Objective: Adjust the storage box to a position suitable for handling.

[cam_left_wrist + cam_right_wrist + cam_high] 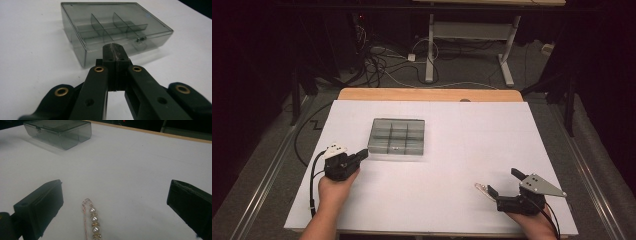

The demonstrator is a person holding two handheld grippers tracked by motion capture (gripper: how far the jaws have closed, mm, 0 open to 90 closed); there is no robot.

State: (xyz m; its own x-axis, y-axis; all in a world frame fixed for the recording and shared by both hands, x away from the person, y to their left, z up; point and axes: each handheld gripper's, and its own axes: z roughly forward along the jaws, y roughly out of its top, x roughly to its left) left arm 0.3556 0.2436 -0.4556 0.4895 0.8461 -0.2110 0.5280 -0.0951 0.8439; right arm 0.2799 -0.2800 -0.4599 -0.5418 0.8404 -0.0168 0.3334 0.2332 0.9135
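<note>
1. in the high view, a smoky clear compartment box (397,138) is seen lying flat with its lid shut on the white table (462,150), left of centre. the left gripper (360,155) is held just beside the box's near left corner, its jaws pressed together. the right gripper (504,182) is held near the right front edge, well apart from the box, its jaws spread. a small pearl pin (481,188) is seen on the table by the nearer jaw tip.

2. in the left gripper view, the closed jaws are pointed at the box, whose inner dividers and front latch (141,38) are visible through the lid.

3. in the right gripper view, the pin (93,220), strung with pearls and gold beads on thin wire, is seen lying between the wide-spread jaws, touched by neither.
</note>
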